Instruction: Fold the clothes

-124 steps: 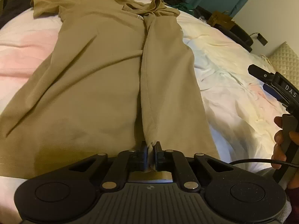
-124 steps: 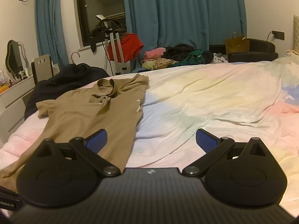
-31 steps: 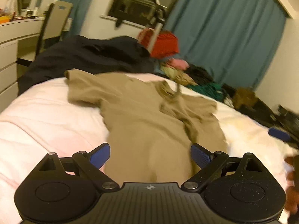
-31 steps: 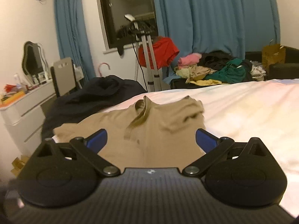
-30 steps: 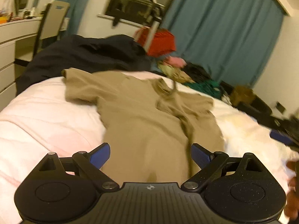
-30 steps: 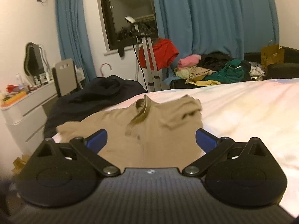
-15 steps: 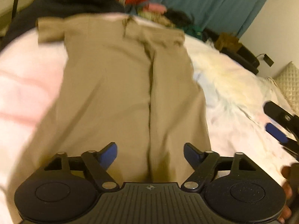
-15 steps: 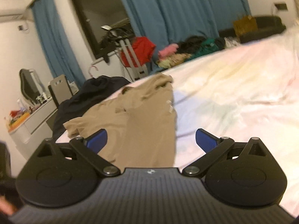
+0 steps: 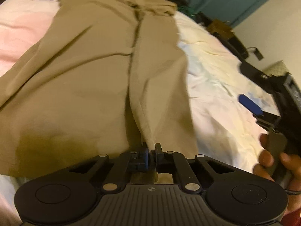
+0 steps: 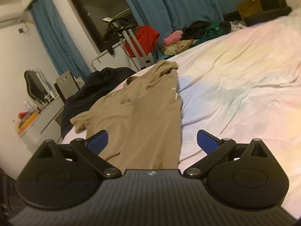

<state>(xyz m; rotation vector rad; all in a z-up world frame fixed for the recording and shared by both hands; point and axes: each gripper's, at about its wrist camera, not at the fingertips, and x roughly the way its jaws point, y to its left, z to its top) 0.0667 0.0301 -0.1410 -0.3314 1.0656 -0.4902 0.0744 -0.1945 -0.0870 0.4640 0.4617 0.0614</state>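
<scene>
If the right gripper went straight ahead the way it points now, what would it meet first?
Most likely the tan shirt on the bed: the open right gripper points along it. Its height above the cloth is unclear.

The tan short-sleeved shirt (image 9: 84, 71) lies flat on the pale rumpled bed sheet (image 9: 216, 79), with its right side folded over onto its middle. Its bottom edge is nearest and its collar is farthest. The black left gripper (image 9: 150, 150) sits at the near bottom edge, pinching the folded flap. The black right gripper (image 10: 151, 140) is off to the right of the shirt, above the sheet, held in a hand (image 9: 272, 162). Its wide-apart tips sit on either side of the shirt's right edge. A dark heap of clothes (image 10: 94, 86) lies left of the shirt's far end. Behind the bed, a mixed pile of clothes (image 10: 191, 35) sits before the blue curtains (image 10: 178, 3).
</scene>
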